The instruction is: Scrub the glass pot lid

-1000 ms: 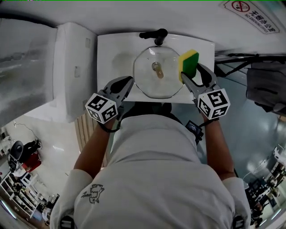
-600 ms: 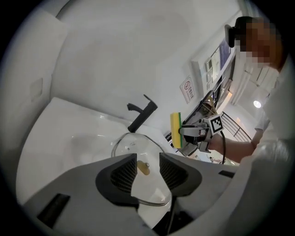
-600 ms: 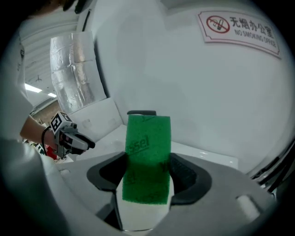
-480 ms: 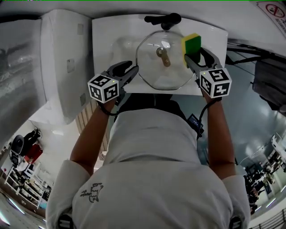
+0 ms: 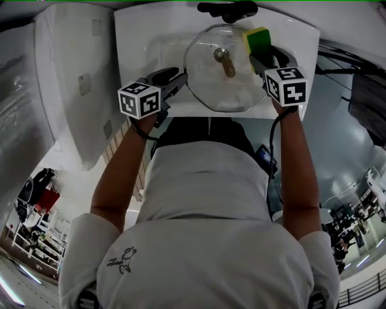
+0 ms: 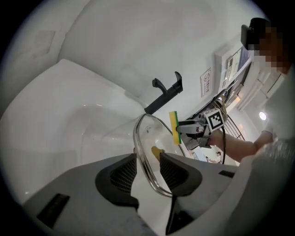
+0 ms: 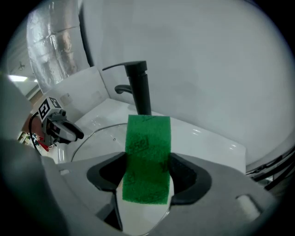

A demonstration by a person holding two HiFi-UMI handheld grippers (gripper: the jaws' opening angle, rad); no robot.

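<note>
Head view: glass pot lid (image 5: 217, 81) lies in the sink (image 5: 145, 36). It is likely stiff, slippery and breakable, best held by the rim. Left hand-held gripper (image 6: 147, 171), jaws just opened, straddles that rim without pressing; right hand-held gripper (image 7: 147, 174) clamps a sponge (image 7: 146, 147).

Clear, glossy glass across the pot lid (image 5: 208, 84), with bright highlights. Thin polished metal band round its rim (image 6: 136, 143). Shiny, brass-coloured metal for the knob (image 5: 224, 60) at centre. At 2 o'clock of the lid, a sponge (image 5: 258, 42): coarse, matt green scouring fibre on one face, soft yellow foam behind. Smooth, glossy white, like glazed ceramic, for the sink (image 5: 139, 36). Matt black on the faucet (image 5: 226, 8) at 12 o'clock. Matt grey plastic on the right gripper (image 7: 147, 162), with dull black pads (image 7: 186, 177). Plain, matt light cloth in the shirt (image 5: 205, 211).
</note>
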